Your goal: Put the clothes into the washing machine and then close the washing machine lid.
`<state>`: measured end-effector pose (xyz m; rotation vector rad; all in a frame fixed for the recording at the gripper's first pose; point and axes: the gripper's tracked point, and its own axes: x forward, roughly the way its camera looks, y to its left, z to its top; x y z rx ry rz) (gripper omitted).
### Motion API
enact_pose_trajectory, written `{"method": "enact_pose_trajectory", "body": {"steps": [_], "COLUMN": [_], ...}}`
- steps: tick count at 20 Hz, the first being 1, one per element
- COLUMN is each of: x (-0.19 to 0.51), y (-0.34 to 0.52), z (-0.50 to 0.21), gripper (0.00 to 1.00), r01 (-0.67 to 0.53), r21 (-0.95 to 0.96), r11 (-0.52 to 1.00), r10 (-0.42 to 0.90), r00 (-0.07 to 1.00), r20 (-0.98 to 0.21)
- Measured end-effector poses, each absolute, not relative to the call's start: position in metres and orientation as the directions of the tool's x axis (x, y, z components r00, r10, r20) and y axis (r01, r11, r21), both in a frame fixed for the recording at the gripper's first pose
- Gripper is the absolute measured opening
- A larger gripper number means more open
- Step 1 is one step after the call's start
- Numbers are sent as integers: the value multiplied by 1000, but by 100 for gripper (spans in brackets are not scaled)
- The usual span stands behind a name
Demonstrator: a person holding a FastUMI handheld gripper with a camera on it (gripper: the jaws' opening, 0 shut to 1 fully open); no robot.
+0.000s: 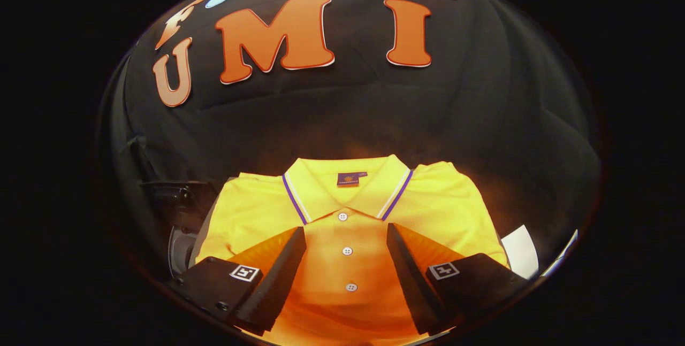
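In the gripper view, a folded yellow shirt [348, 217] lies flat, its collar towards the booth's black wall. The collar has thin purple and white stripes, and a small dark tag sits inside the neck; its print is too small to make out. Three white buttons run down the placket.

The gripper [347, 239] hangs over the shirt with its fingers spread wide, grasping nothing. The placket shows in the gap between them. Whether the fingertips touch the cloth cannot be told. The fingers hide part of the shirt's front on either side, and its lower part is cut off.

Left of the shirt, a dark machine part [179, 212] sits in shadow, hard to identify. Right of the shirt, a white sheet [522, 252] shows partly, its far side cut off.
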<state>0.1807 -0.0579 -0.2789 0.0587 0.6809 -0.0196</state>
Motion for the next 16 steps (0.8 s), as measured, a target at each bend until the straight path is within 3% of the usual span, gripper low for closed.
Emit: {"method": "enact_pose_trajectory", "body": {"steps": [10, 14, 16], "x": [179, 176, 174], "y": [-58, -52, -51], "z": [-294, -295, -295], "gripper": [97, 75, 73], "r01": [49, 10, 3], "r21": [36, 15, 12], "r11": [998, 1000, 1000], "r10": [-9, 5, 8], "r00": [701, 659, 611], "r20": [-713, -752, -792]}}
